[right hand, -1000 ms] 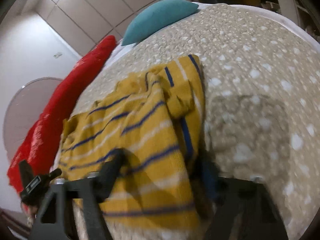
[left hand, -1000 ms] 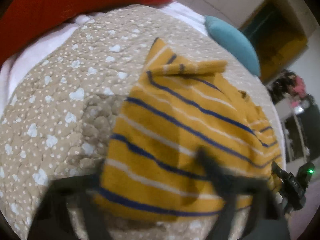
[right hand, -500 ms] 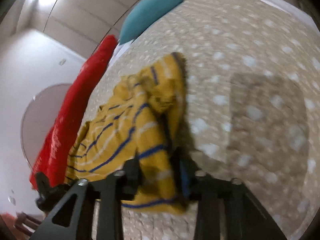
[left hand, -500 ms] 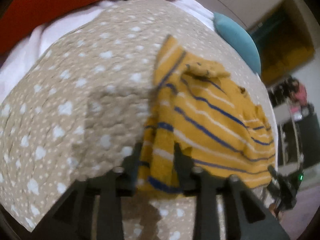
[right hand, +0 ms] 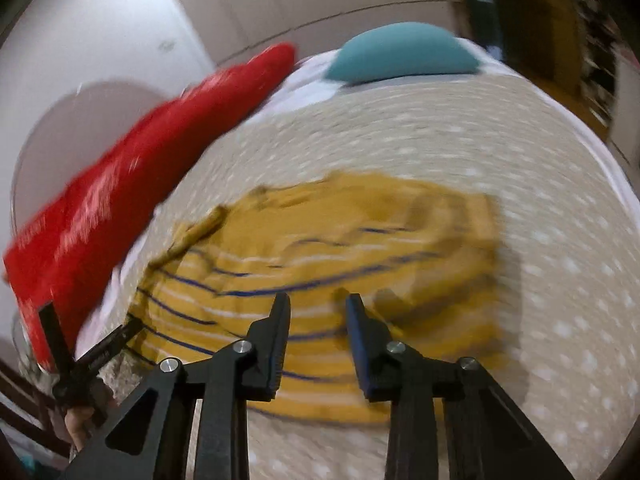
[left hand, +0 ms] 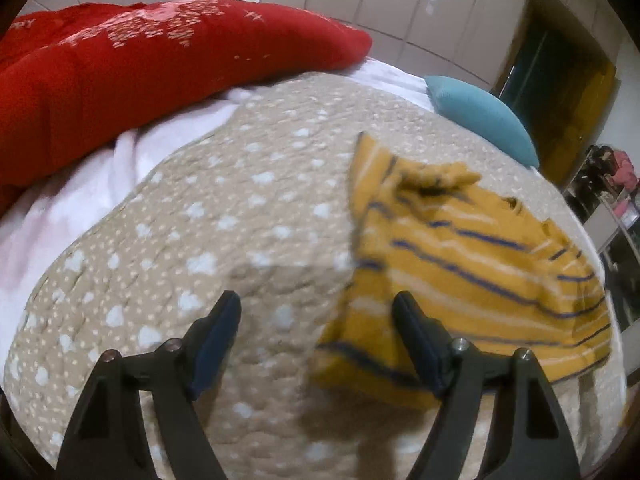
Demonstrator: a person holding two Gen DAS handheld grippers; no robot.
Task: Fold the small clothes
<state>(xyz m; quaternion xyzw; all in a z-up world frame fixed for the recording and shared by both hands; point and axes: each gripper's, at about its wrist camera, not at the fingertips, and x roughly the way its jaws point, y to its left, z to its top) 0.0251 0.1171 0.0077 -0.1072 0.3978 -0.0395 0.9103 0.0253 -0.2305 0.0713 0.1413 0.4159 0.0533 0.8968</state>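
A small mustard-yellow garment with blue and white stripes (left hand: 472, 264) lies folded over on the beige dotted quilt (left hand: 224, 216). My left gripper (left hand: 318, 306) is open and empty above the quilt, its right finger over the garment's left edge. My right gripper (right hand: 318, 304) is open and empty, hovering over the garment (right hand: 360, 240) near its front edge. The right wrist view is blurred by motion. The left gripper also shows in the right wrist view (right hand: 88, 352) at the lower left.
A long red pillow (left hand: 152, 60) lies along the far left of the bed. A teal cushion (left hand: 480, 116) sits at the far end. White sheet (left hand: 80, 184) shows beside the quilt. Furniture and clutter stand beyond the bed's right side.
Both grippers were shut on the garment's edge half a second ago. Both have let go, opened and pulled back. The garment now lies folded on the quilt.
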